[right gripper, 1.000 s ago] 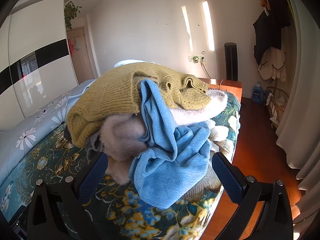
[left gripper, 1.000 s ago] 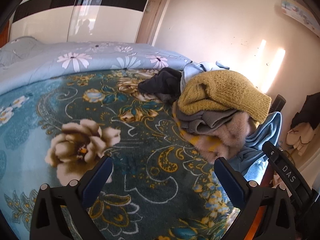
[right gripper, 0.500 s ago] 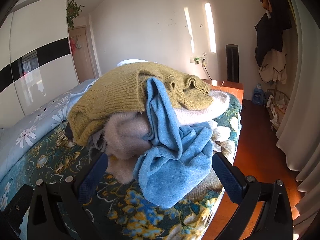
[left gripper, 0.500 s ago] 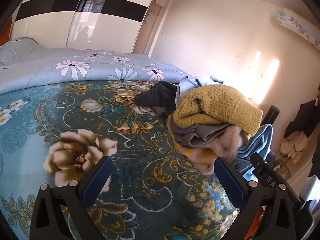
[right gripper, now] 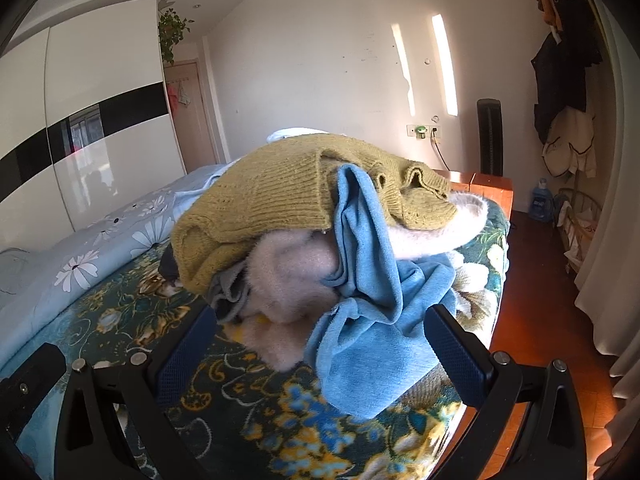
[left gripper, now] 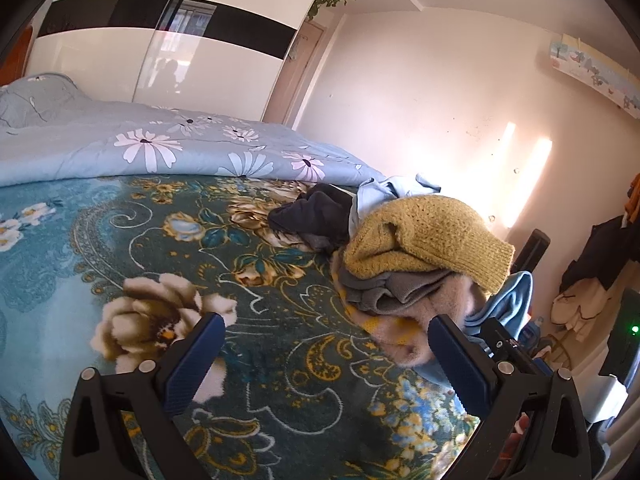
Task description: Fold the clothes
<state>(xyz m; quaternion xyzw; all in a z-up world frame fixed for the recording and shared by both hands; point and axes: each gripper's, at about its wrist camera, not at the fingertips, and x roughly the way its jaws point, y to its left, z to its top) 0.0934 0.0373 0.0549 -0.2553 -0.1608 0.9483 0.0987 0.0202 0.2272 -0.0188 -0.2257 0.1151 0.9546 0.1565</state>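
Meanwhile, the clothes lay heaped on the bed (left gripper: 120, 240), unfolded, near its far corner. A mustard sweater (right gripper: 280, 188) topped the pile, over a grey garment (left gripper: 396, 292) and a fluffy pink one (right gripper: 292, 276). A blue top (right gripper: 372, 308) draped down the front of the heap, its lower end resting on the floral blanket (right gripper: 240, 392). A dark garment (left gripper: 316, 212) sat behind the pile, beside a pale blue one (left gripper: 384, 192).

The left gripper (left gripper: 324, 360) hovered over bare blanket, jaws spread, holding nothing. The right gripper (right gripper: 316, 344) faced the pile, jaws spread on either side of the blue top's hanging end; whether they touched it I could not tell.
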